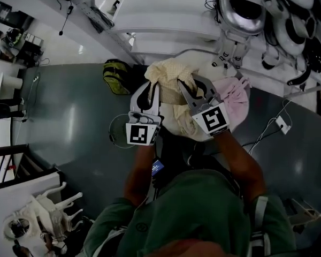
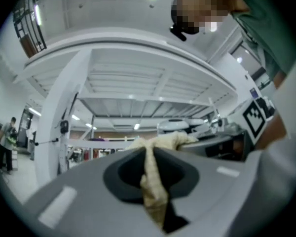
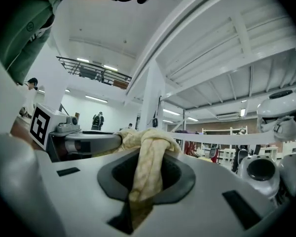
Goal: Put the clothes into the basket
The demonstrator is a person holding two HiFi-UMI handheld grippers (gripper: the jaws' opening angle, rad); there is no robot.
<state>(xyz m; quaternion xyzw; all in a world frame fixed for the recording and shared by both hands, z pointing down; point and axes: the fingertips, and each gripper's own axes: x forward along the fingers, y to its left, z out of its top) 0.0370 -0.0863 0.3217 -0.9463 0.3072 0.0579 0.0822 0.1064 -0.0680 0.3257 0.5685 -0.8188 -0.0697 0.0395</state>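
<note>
A pale yellow garment point(image 1: 171, 74) is held up in front of me, bunched between both grippers, with more of it hanging below point(image 1: 176, 114). My left gripper point(image 1: 151, 90) is shut on its left part; in the left gripper view the cloth point(image 2: 153, 181) runs through the closed jaws. My right gripper point(image 1: 188, 89) is shut on the right part; the right gripper view shows the cloth point(image 3: 145, 167) pinched and draped over the jaws. Each gripper view shows the other gripper alongside, the right one point(image 2: 259, 115) and the left one point(image 3: 79, 139). I cannot make out a basket for certain.
A pink garment point(image 1: 234, 98) lies to the right, behind the right gripper. A yellow-green bag point(image 1: 115, 75) sits on the grey floor at the left. White robot shells point(image 1: 241, 9) hang at the upper right, and a white chair point(image 1: 48, 208) stands at the lower left.
</note>
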